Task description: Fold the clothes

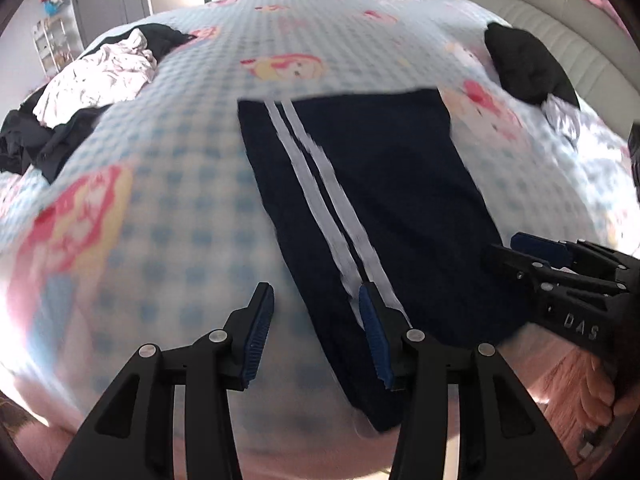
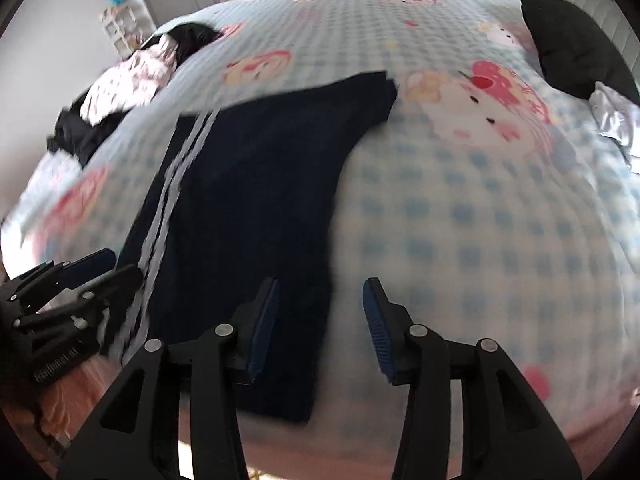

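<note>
A navy garment (image 1: 380,168) with two white stripes lies flat and folded on the blue-checked cartoon bedspread (image 1: 180,200), reaching the bed's near edge. My left gripper (image 1: 316,320) hovers open over its striped left edge, and nothing is pinched between the pads. The right gripper (image 1: 520,256) shows at the garment's right side. In the right wrist view the same garment (image 2: 260,168) runs under my right gripper (image 2: 322,300), which stands open above its right edge and the bedspread (image 2: 480,220). The left gripper (image 2: 108,268) appears at the left by the stripes. Both views are blurred.
A heap of pink-white and black clothes (image 1: 100,80) lies at the bed's far left. A black item (image 1: 524,68) with white cloth beside it sits at the far right by the padded headboard (image 1: 560,12). Pinkish floor (image 1: 568,376) shows below the near edge.
</note>
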A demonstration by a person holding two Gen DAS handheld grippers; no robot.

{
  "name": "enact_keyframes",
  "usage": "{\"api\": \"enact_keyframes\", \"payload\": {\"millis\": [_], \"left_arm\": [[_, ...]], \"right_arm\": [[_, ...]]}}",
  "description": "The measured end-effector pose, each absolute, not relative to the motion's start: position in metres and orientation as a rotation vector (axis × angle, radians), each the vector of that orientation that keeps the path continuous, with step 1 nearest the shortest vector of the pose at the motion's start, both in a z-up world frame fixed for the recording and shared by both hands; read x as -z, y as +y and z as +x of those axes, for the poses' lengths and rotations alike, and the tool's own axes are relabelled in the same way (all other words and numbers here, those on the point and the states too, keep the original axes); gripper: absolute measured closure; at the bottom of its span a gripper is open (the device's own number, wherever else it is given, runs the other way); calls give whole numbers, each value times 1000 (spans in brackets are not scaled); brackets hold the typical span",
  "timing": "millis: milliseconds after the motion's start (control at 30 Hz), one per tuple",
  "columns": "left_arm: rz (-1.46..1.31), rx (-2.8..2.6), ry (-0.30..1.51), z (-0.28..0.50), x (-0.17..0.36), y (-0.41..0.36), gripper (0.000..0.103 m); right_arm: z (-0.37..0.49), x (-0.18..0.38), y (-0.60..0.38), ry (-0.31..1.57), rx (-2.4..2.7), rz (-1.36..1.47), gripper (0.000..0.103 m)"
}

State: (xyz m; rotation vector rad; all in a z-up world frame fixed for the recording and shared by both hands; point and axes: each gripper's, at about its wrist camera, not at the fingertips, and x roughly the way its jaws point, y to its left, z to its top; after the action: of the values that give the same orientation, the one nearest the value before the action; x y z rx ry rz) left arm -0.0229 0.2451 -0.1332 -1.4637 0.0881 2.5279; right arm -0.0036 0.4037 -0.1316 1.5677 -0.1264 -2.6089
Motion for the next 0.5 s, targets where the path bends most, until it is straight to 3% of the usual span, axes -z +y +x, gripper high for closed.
{"api": "enact_keyframes", "payload": {"millis": [67,233,500], "left_arm": [[-1455,-2533,94,-20,131,247,57],[-1387,-2521,-82,-14,117,238,57],[-1462,-2541,-31,-5,135,228,55]], "right_arm": [[4,134,399,-100,2600,1586,58],[18,126,392,-52,2611,1584,58],[29,133,399,-109,2603,1604,58]]}}
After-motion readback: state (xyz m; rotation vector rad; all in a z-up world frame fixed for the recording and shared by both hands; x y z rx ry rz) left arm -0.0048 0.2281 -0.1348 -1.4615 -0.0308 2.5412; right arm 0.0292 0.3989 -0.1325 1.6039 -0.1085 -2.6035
